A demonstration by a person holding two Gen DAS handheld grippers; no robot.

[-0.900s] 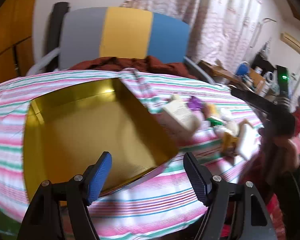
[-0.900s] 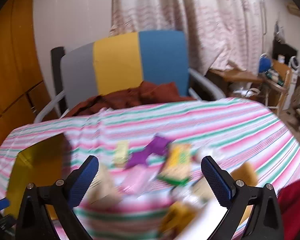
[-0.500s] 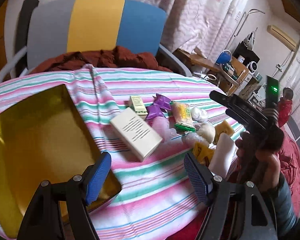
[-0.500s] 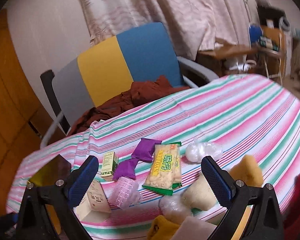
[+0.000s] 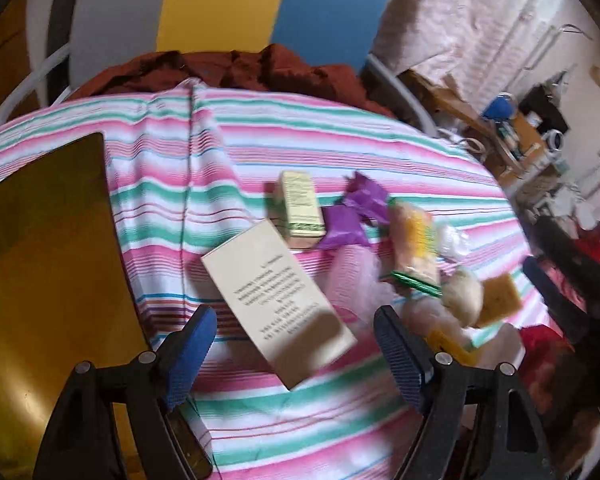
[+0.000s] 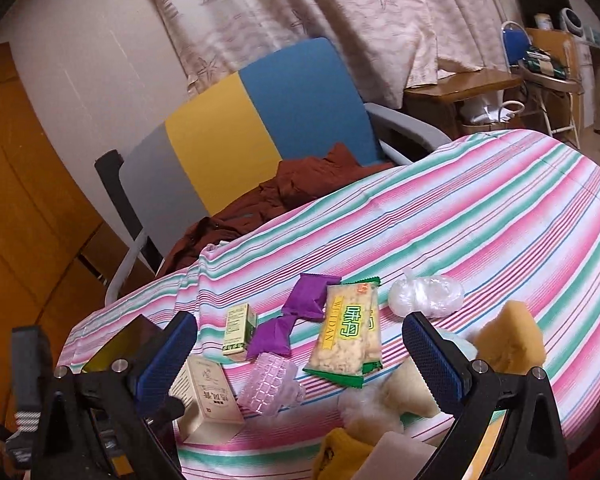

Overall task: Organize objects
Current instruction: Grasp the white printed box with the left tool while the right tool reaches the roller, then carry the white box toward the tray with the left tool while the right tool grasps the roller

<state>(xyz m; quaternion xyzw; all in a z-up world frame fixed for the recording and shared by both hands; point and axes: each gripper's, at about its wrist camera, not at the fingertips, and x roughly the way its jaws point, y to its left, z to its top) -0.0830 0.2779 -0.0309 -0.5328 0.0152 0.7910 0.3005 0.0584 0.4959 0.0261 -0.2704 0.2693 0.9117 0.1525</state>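
You are at the approach step: your left gripper [image 5: 296, 354] hangs with its jaws apart and empty over the near end of the cream carton [image 5: 278, 304], which lies flat on the striped tablecloth [image 5: 340, 152] just right of the gold tin [image 5: 48, 280]. Your right gripper [image 6: 300, 360], also spread and empty, hovers above the snack packets [image 6: 348, 340]. Next, I judge, lower and close across the carton's narrow width.

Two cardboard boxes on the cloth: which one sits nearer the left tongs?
The large cream box with black print, lying flat right between the open left tongs. The small green-and-gold box lies farther off, beside the purple wrappers.
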